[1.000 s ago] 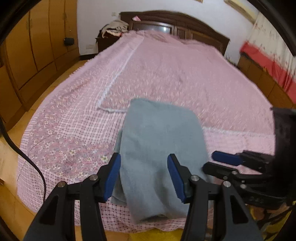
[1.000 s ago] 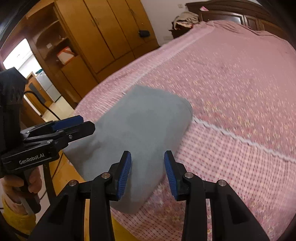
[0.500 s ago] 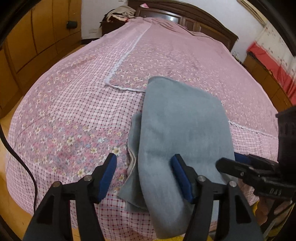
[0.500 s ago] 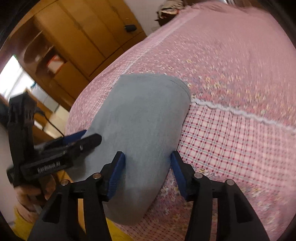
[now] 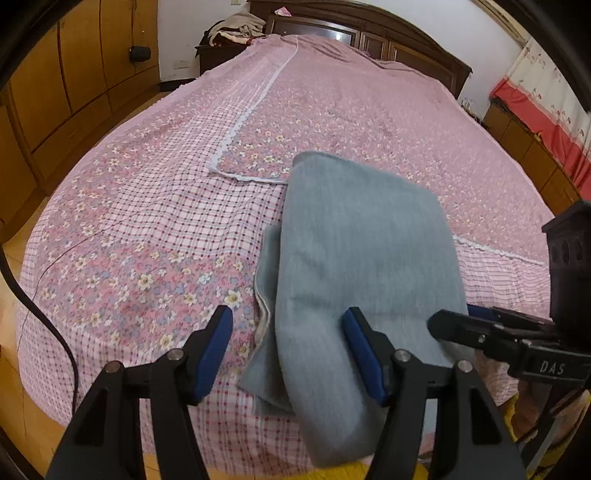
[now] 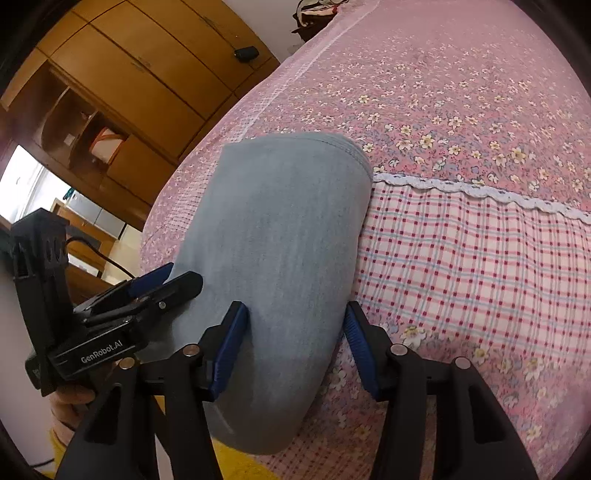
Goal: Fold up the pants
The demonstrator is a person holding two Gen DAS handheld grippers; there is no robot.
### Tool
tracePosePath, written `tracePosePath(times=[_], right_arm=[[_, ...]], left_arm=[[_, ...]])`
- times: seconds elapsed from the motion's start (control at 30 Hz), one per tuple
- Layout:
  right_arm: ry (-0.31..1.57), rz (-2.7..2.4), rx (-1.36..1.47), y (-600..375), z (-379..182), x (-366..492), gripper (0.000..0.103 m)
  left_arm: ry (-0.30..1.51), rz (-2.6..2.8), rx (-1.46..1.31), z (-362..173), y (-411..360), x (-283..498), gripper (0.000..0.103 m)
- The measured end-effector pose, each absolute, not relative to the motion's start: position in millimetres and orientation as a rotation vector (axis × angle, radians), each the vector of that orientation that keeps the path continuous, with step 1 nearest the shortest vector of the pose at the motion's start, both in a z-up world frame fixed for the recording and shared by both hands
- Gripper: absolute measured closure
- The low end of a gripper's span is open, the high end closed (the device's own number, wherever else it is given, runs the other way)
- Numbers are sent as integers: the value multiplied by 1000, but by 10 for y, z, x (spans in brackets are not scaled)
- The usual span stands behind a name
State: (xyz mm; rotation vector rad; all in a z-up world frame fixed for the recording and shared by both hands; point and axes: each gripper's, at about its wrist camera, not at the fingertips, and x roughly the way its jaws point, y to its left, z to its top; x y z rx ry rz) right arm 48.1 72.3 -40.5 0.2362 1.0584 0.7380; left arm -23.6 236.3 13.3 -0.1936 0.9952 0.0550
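folded pants [image 5: 362, 258] lie at the near edge of the bed [image 5: 147, 229], lower centre of frame, near end draped over the edge. wide bare bedspread beyond and to both sides. long axis runs from the near edge toward the headboard [image 5: 369, 29]. grey-blue soft fabric, folded flat, an under-layer sticking out along its left side. left gripper [image 5: 288, 350] jaws spread, straddling that left edge. right gripper [image 6: 295, 347] jaws just opened, spread beside the near end, pads not pressing.
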Motion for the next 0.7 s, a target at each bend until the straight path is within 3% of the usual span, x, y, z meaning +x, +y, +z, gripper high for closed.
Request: tracePosePath(times=[0.43,0.47,0.5,0.57,0.7], right_arm=[[1005,732,204,616,-184,347,47],[997,733,199,613,-169,340,47],[989,733,189,617,-155,333,47],[985,730,174,628,-156,313,47],[978,727,158,680,-123,274,47]], left_arm=[[1018,57,-269,288,2245,-654,37],[1007,54,-299,278,2242,-691,41],[995,49,-312,280,2237,-702,55],[971,31,-320,288,2206,-712,72],[903,47,-299,390,2172,-739,88]])
